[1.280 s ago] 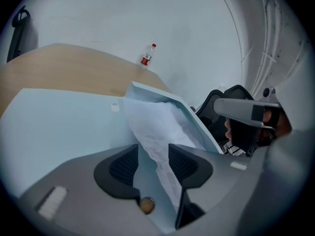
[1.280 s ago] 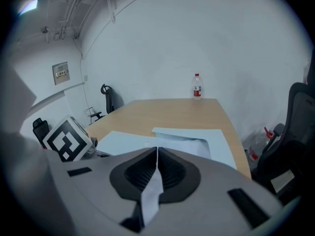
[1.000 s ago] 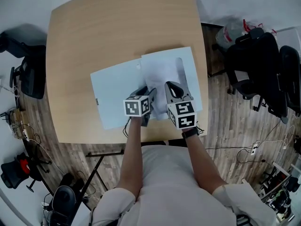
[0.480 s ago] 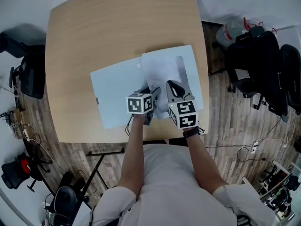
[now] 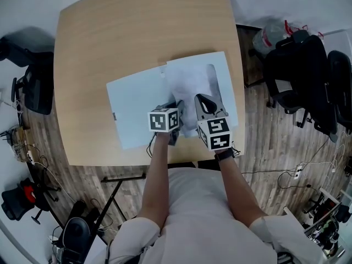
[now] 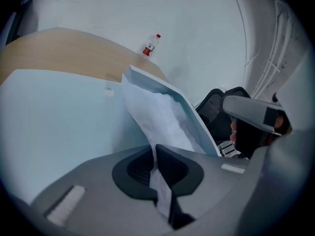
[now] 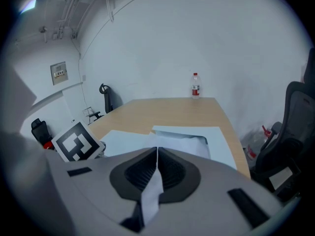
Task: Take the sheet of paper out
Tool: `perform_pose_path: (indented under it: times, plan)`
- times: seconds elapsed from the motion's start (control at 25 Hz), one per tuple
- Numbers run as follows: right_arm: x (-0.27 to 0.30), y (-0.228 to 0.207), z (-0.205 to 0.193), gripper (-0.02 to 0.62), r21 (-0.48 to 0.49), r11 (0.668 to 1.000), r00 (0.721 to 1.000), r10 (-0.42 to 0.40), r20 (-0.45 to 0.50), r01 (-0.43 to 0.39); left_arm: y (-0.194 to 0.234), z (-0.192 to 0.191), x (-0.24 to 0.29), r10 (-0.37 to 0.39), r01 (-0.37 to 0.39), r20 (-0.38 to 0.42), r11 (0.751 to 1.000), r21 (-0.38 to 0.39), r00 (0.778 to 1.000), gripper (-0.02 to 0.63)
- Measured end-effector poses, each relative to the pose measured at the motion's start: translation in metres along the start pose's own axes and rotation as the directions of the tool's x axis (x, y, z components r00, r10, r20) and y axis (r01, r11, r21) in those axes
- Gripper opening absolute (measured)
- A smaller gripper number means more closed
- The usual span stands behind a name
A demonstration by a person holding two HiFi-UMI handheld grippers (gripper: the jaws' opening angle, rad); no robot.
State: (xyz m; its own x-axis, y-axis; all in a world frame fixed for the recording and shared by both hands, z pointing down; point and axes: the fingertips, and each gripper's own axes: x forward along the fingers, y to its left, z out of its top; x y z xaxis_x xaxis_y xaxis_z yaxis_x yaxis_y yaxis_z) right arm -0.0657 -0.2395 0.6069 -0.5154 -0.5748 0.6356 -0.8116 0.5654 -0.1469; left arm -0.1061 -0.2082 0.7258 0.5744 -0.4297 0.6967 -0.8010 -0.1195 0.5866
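A pale blue folder lies open on the wooden table. A crumpled white sheet of paper sticks out of its right-hand pocket. My left gripper is at the sheet's near edge; its jaws are closing and the pads pinch the paper, which runs up between them. My right gripper sits just to the right, shut on a thin pale edge of the folder's pocket layer. In the right gripper view the sheet shows under the pocket's cutout.
A small bottle stands at the table's far edge. Black office chairs are on the floor to the right, and one to the left. The left gripper's marker cube sits close beside the right gripper.
The left gripper has edged slightly right and toward the paper. The folder's right half has shifted a little away from me. The right gripper has stayed put.
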Motion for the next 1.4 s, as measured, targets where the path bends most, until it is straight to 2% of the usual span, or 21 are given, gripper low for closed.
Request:
perform_pose_path:
  times: [0.52, 0.84, 1.08, 1.4]
  plan:
    - [-0.005, 0.003, 0.004, 0.014, -0.021, 1.0, 1.0, 0.012, 0.013, -0.012, 0.007, 0.001, -0.013, 0.023, -0.022, 0.012, 0.999, -0.032, 1.0, 0.009]
    - [-0.008, 0.005, 0.008, 0.014, -0.025, 0.999, 0.999, 0.029, 0.035, -0.028, 0.006, 0.014, -0.034, 0.032, -0.025, 0.085, 0.997, -0.076, 0.996, 0.009]
    - [-0.014, 0.006, 0.016, 0.014, -0.032, 0.999, 0.997, 0.043, 0.063, -0.041, 0.004, 0.017, -0.047, 0.079, -0.075, 0.1, 0.996, -0.038, 0.992, 0.009]
    - [-0.022, 0.019, 0.028, 0.014, -0.061, 0.995, 0.992, 0.08, 0.096, -0.075, 0.008, 0.016, -0.074, 0.136, -0.13, 0.151, 0.99, -0.051, 0.979, 0.009]
